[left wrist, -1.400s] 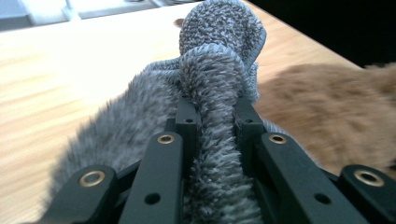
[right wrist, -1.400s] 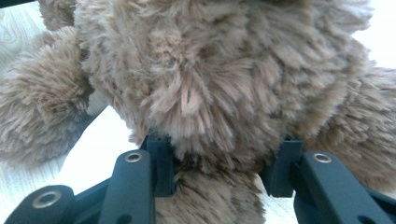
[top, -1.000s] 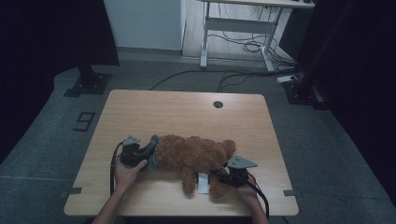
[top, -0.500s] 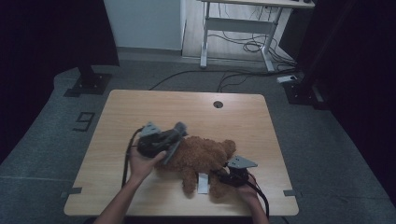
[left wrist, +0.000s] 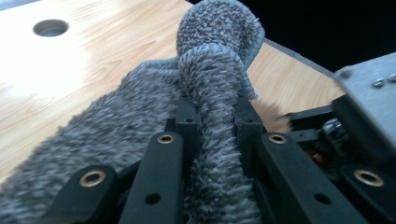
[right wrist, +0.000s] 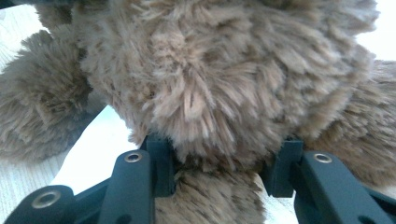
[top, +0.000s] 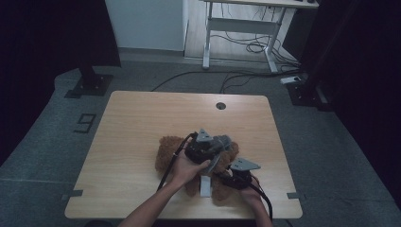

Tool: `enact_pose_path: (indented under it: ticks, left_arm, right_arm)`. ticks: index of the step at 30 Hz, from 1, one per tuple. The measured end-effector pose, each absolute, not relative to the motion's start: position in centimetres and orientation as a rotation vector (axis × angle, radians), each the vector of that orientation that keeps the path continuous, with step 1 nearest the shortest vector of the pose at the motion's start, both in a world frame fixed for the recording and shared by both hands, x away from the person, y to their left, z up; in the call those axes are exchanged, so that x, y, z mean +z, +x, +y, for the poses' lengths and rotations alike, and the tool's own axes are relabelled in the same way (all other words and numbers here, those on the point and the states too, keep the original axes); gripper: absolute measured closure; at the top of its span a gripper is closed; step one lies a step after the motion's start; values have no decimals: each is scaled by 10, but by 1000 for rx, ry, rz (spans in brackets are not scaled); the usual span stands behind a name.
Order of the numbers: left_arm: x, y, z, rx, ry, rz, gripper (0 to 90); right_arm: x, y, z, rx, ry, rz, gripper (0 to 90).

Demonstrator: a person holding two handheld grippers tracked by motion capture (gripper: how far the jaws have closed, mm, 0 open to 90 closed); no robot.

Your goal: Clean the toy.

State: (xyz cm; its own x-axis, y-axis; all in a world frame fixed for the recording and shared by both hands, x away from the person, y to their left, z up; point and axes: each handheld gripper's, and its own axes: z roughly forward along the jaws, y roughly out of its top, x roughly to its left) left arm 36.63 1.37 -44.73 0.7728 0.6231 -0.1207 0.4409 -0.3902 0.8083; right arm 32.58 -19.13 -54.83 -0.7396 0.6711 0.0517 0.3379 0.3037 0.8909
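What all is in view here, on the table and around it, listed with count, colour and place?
brown plush teddy bear: one, brown, lying on the near middle of the table
grey fuzzy knit cloth: one, grey, draped over the bear, one fold pinched between the left jaws
white sewn-in tag: one, white, at the bear's near edge
light wooden table: one, pale wood, centre of the high view, round cable hole near its far edge
white desk frame: one, white, on the floor beyond, loose cables under it
black stand bases: two, black, on the grey floor left and right of the table
left gripper: one, black, shut on the cloth over the bear
right gripper: one, black, clamped on the bear's fur
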Motion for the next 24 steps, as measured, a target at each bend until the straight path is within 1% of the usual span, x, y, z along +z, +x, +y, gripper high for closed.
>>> enact_pose_path:
  ticks: [3,4,5,6,7,8,9,10,11,14,15,16,18,19,24]
  left_arm:
    - [-446,366,34,327,2056,823,769]
    - [-446,366,34,327,2056,823,769]
    - [-444,367,53,377,2063,853,769]
    - [-444,367,53,377,2063,853,769]
    - [-444,368,64,397,2064,870,769]
    - [-444,369,84,398,2046,903,769]
    - [-444,369,84,398,2046,903,768]
    - [-446,366,108,404,2014,932,768]
    - [-446,366,108,404,2014,932,768]
    - [-450,362,141,432,1963,984,767]
    - [-450,362,141,432,1963,984,768]
    - [-453,362,153,439,1960,1012,768]
    - [-454,361,157,436,1958,1024,769]
    - [-459,360,166,447,1954,1052,770]
    - [-469,362,177,488,1987,1109,771]
  right_arm:
    - [-548,326,-191,1412,910,2245,548]
    - [-548,326,-191,1411,911,2246,548]
    - [-548,326,-191,1411,912,2245,548]
    - [-548,326,-191,1411,913,2245,549]
    - [-548,326,-191,1411,913,2245,549]
    - [-548,326,-191,1415,915,2243,548]
    - [-548,326,-191,1417,913,2244,549]
    - [-548,326,-191,1419,910,2243,549]
    - [-548,326,-191,1419,910,2243,549]
    - [-548,326,-190,1417,909,2246,550]
    - [-548,326,-190,1418,910,2246,550]
    - [-548,326,-190,1417,910,2245,550]
    - [-548,325,-189,1416,908,2245,550]
    - [-548,325,-190,1417,908,2245,551]
    - [-548,326,-190,1417,912,2247,551]
